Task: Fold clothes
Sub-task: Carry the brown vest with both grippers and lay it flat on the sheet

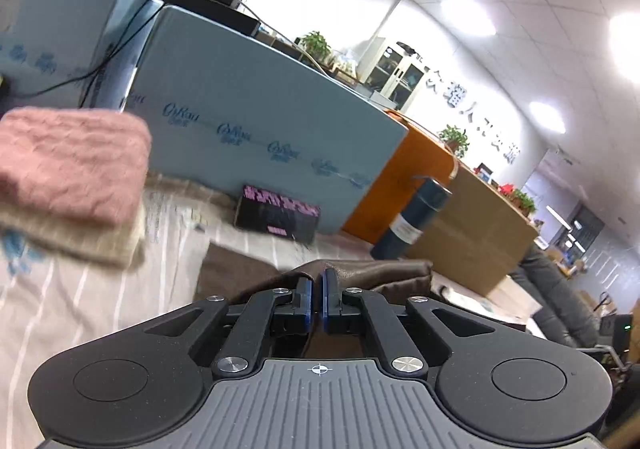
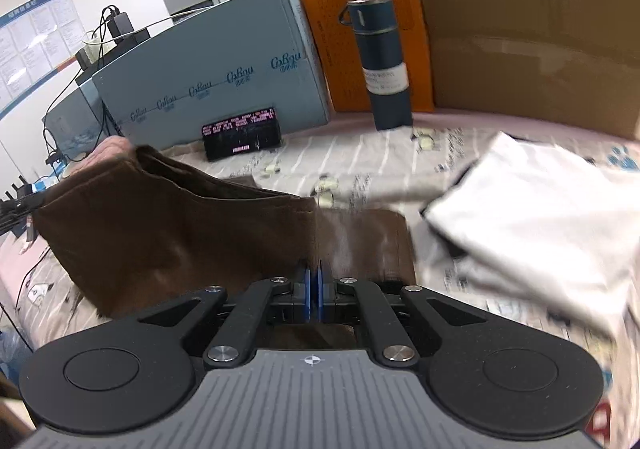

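A brown cloth (image 2: 168, 225) is held up off the striped sheet (image 2: 360, 169), folded over on itself. My right gripper (image 2: 314, 269) is shut on its near edge. My left gripper (image 1: 318, 281) is shut on another part of the same brown cloth (image 1: 360, 273). A folded stack with a pink towel (image 1: 68, 165) on a beige one (image 1: 80, 245) lies at the left in the left wrist view. A folded white garment (image 2: 532, 217) lies at the right in the right wrist view.
A dark blue flask (image 2: 380, 61) stands at the back by an orange box (image 2: 320, 29) and a cardboard box (image 2: 532, 49). A black phone (image 2: 240, 133) leans on a pale blue box (image 2: 208, 69). Cables (image 1: 100, 65) hang at the far left.
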Demonstrator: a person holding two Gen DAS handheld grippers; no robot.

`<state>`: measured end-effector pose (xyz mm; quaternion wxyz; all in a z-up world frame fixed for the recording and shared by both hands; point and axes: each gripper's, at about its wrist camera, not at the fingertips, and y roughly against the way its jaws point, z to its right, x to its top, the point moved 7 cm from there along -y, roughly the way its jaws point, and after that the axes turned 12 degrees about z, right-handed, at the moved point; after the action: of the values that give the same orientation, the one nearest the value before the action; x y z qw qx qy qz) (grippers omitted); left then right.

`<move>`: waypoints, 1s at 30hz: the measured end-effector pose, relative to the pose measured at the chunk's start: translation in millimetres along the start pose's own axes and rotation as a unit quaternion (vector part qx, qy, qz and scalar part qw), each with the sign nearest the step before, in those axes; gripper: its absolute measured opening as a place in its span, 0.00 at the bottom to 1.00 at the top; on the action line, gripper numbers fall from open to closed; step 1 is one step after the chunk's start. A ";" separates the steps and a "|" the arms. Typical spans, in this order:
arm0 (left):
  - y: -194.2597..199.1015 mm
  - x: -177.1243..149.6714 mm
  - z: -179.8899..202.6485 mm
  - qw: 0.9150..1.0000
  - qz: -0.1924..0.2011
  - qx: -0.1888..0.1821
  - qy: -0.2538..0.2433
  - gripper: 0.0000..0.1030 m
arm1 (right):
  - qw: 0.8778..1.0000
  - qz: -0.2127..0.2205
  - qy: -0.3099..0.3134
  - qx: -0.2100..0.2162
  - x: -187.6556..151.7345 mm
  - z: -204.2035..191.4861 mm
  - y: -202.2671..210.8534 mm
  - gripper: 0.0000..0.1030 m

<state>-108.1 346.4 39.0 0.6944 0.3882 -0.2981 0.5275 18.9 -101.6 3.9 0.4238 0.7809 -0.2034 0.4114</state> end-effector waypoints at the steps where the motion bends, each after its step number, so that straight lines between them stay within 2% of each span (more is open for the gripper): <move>1: 10.2 -3.8 0.2 1.000 -0.005 -0.001 0.008 0.03 | 1.000 -0.002 -0.007 -0.004 -5.3 1.3 8.4 0.03; 8: 51.8 -29.9 3.3 0.998 -0.062 0.000 0.005 0.03 | 0.999 -0.036 -0.021 -0.013 -39.7 9.4 47.3 0.03; 11: 61.0 -47.8 0.9 0.995 -0.104 0.002 0.002 0.03 | 0.998 -0.065 -0.016 -0.003 -50.5 12.5 57.4 0.05; 12: 61.9 -52.7 -1.2 0.993 -0.122 -0.001 0.002 0.04 | 0.997 -0.075 -0.016 0.001 -53.6 14.3 60.1 0.09; 14: 63.7 -61.6 -5.4 0.987 -0.159 -0.009 0.002 0.07 | 0.995 -0.098 -0.019 0.004 -58.5 21.1 63.7 0.14; 16: 64.1 -63.4 -10.5 0.983 -0.181 -0.013 -0.006 0.17 | 0.993 -0.117 -0.017 0.000 -61.6 29.0 67.5 0.20; 17: 63.6 -58.5 -15.8 0.984 -0.177 -0.004 -0.012 0.19 | 0.993 -0.120 -0.012 -0.005 -60.7 34.3 69.1 0.24; 19: 60.8 -44.7 -26.6 0.987 -0.161 0.013 -0.012 0.37 | 0.993 -0.116 -0.010 -0.024 -54.9 48.2 69.7 0.32; 20: 56.1 -37.0 -31.7 0.988 -0.150 0.024 -0.014 0.41 | 0.993 -0.111 -0.012 -0.031 -51.5 55.8 67.8 0.39; 22: 39.8 -23.4 -42.9 0.990 -0.128 0.053 -0.026 0.47 | 0.994 -0.099 -0.019 -0.047 -44.7 70.9 63.5 0.40; 24: 14.5 -15.3 -52.8 0.989 -0.111 0.083 -0.046 0.47 | 0.994 -0.069 -0.052 -0.063 -37.3 82.8 48.4 0.40; 27: -37.0 -10.6 -63.8 0.990 -0.084 0.093 -0.061 0.47 | 0.992 -0.017 -0.107 -0.068 -30.1 90.6 15.5 0.41; 30: -90.0 -13.6 -70.8 0.988 -0.076 0.103 -0.087 0.48 | 0.984 0.011 -0.167 -0.058 -26.6 89.0 -24.1 0.43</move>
<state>-24.6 387.2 -29.2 0.6602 0.5233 -0.2710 0.4657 61.4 -162.8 -56.6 0.4237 0.8104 -0.3039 0.2672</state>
